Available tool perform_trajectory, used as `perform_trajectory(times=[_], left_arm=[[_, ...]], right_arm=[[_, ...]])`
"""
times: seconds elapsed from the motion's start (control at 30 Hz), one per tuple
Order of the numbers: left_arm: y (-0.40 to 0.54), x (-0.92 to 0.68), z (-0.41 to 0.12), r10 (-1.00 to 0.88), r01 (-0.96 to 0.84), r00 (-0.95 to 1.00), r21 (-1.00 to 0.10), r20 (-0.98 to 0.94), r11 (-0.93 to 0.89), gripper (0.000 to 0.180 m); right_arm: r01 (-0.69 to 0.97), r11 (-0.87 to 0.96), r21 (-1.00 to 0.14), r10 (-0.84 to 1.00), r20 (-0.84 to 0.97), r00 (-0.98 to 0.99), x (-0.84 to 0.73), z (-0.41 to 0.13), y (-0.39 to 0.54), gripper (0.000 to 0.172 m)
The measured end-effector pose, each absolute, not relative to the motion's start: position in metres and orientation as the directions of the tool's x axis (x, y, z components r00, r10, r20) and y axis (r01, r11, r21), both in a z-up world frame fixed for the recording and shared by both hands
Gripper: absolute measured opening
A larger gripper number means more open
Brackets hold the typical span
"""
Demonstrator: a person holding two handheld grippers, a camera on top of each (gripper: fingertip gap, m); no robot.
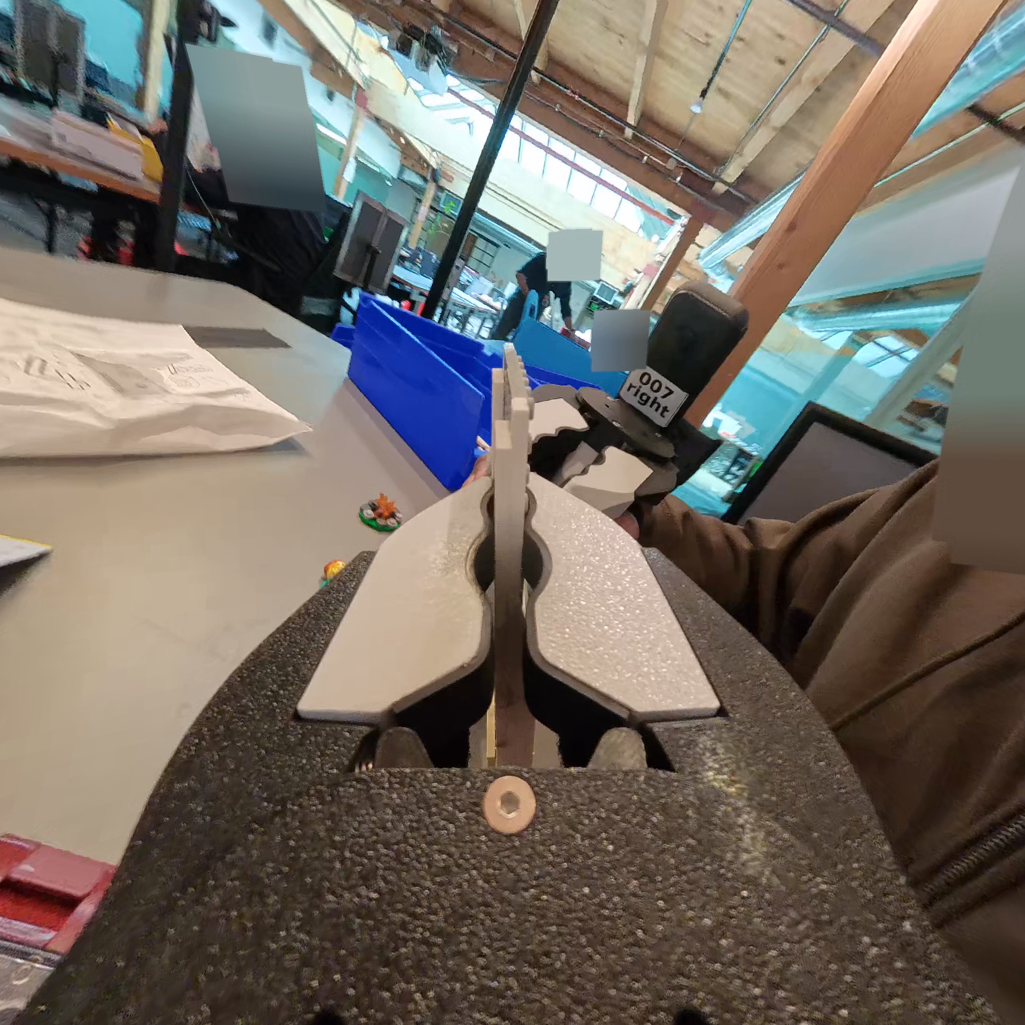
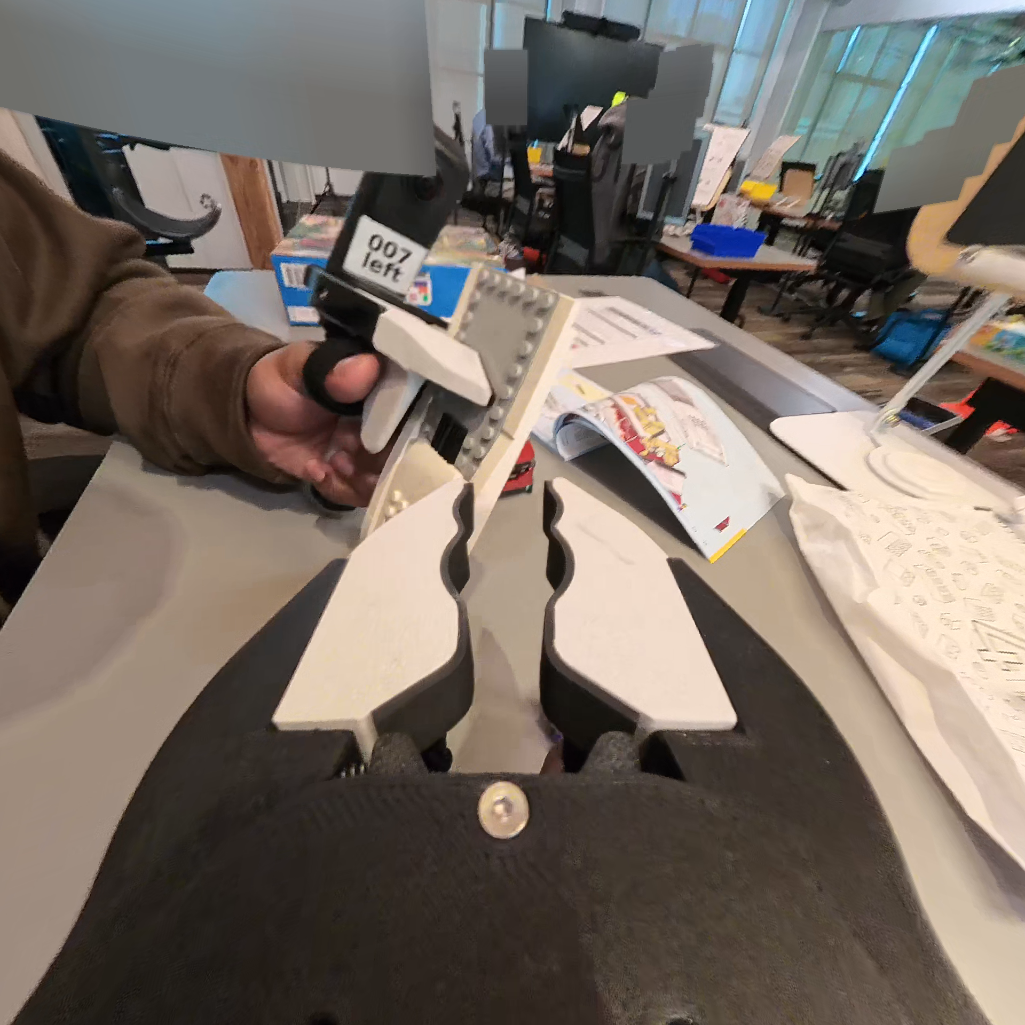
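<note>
My left gripper (image 1: pixel 507 499) is shut on a flat studded plate assembly (image 1: pixel 510 438), grey with white edging, and holds it edge-on above the grey table (image 1: pixel 166 610). In the right wrist view the plate (image 2: pixel 510 338) is tilted and sits between the left gripper's (image 2: pixel 438 399) two fingers. My right gripper (image 2: pixel 507 493) is open, with nothing pressed between its pads. The plate's lower white edge runs beside its left fingertip (image 2: pixel 444 499). In the left wrist view the right gripper (image 1: pixel 588 449) stands open just right of the plate.
Blue bins (image 1: pixel 410 388) stand behind the plate. A small campfire figure (image 1: pixel 381 513) and a small orange piece (image 1: pixel 333 568) lie on the table. An open booklet (image 2: pixel 665 444), a red piece (image 2: pixel 518 471), a white paper bag (image 2: pixel 915 610) and a blue box (image 2: pixel 299 277) lie around. Only a small space, under 4 cm, lies between the two pairs of fingers.
</note>
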State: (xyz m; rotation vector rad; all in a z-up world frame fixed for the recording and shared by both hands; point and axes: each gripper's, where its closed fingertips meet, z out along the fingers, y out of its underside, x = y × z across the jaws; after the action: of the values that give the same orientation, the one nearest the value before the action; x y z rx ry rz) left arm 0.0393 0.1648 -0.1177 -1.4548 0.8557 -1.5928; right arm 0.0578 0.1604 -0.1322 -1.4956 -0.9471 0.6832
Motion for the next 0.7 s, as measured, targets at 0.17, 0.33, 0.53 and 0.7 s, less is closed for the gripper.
perform_trajectory(times=[0.17,0.33,0.53,0.7], left_arm=[[0.153,0.04,-0.107,-0.985,0.049,0.118,-0.992,0.122,-0.117,0.004],[0.149,0.046,-0.121,-0.975,-0.07,0.193,-0.993,-0.11,0.099,0.004],[0.141,0.05,-0.13,-0.905,-0.17,0.216,-0.926,-0.368,0.336,0.004],[0.139,0.052,-0.136,-0.848,-0.226,0.219,-0.871,-0.482,0.436,0.004]], right_arm=[[0.177,0.195,-0.965,0.781,0.262,0.567,0.06,-0.104,0.155,0.023],[0.329,0.419,-0.846,0.631,0.532,0.564,0.055,-0.096,0.145,0.026],[0.542,0.583,-0.606,0.413,0.795,0.445,0.053,-0.101,0.14,0.031],[0.632,0.625,-0.459,0.298,0.888,0.35,0.051,-0.107,0.138,0.027]])
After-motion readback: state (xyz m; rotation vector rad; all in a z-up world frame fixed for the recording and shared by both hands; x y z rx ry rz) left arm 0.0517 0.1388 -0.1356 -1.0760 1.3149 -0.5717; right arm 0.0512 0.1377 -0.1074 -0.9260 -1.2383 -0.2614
